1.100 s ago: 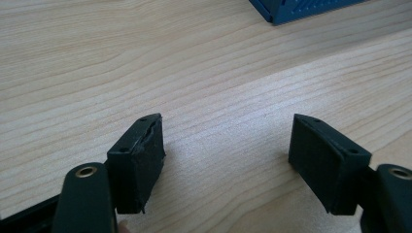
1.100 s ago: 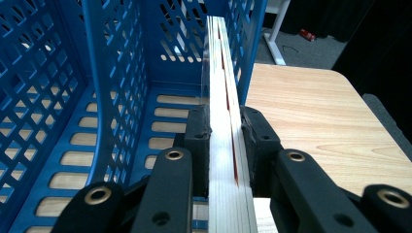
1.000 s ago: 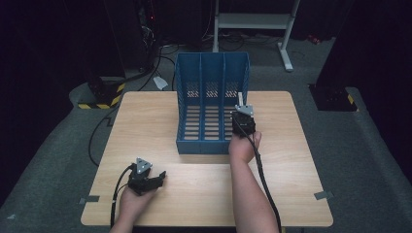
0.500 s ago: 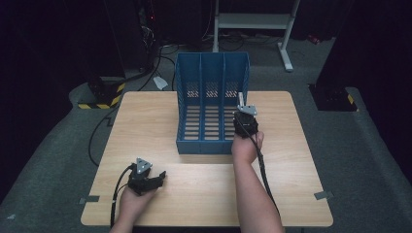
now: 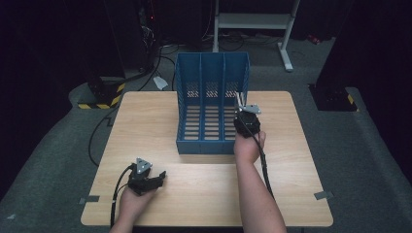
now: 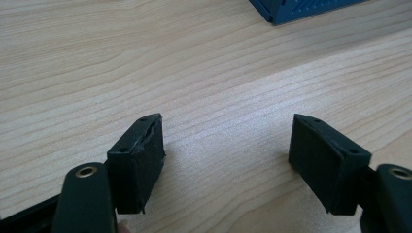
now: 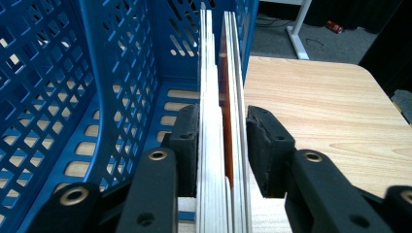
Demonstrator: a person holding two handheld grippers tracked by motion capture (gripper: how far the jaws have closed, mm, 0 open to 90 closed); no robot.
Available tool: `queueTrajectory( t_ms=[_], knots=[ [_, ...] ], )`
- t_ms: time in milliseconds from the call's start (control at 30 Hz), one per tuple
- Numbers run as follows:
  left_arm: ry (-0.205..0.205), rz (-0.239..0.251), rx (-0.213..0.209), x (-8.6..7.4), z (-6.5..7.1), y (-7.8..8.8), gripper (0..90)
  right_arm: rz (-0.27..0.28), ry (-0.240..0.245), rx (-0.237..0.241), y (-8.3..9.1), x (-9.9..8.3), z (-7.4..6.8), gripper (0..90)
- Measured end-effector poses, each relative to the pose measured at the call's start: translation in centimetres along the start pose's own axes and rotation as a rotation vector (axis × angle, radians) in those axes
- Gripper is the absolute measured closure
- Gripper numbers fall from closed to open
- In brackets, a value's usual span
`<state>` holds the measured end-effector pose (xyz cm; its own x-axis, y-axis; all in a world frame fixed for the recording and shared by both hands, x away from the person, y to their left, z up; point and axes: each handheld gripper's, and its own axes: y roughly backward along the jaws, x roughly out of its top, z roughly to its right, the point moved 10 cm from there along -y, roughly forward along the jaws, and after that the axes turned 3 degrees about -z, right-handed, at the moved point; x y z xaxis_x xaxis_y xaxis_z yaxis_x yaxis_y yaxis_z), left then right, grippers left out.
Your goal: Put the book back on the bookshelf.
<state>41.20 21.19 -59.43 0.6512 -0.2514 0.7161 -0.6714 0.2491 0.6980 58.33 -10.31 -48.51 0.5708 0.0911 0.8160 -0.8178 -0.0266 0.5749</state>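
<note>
A blue three-slot file rack (image 5: 212, 80) stands at the middle back of the wooden table (image 5: 145, 121). In its right slot a stack of thin white and brown sheets (image 7: 210, 73) stands on edge. My right gripper (image 7: 222, 121) straddles the stack. Its jaws have just been opening. The left pad (image 7: 187, 133) lies against the stack and the right pad (image 7: 265, 141) stands a sliver off it. From above, the right gripper (image 5: 239, 108) reaches into the rack's right side. My left gripper (image 5: 158, 178) rests open at the front left, nothing between its jaws (image 6: 226, 141).
The rack's perforated divider wall (image 7: 121, 73) runs close along the left of my right gripper. Bare tabletop (image 7: 316, 97) lies to its right. A corner of the rack (image 6: 301, 9) shows beyond the left gripper. Cables and a white stand (image 5: 252, 19) sit on the floor behind the table.
</note>
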Motion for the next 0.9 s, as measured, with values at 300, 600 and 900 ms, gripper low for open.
queueTrajectory(
  t_ms=[300,600,900],
  knots=[
    [0.0,0.0,0.0,0.0,0.0,0.0,28.7,-0.002,0.008,0.016,0.0,0.1,0.1,56.9],
    [0.0,0.0,0.0,0.0,0.0,0.0,28.7,0.015,0.015,0.051,0.3,0.6,-0.2,51.4],
    [0.0,0.0,0.0,0.0,0.0,0.0,28.7,0.027,0.016,0.093,0.9,1.1,-0.7,46.6]
  ],
)
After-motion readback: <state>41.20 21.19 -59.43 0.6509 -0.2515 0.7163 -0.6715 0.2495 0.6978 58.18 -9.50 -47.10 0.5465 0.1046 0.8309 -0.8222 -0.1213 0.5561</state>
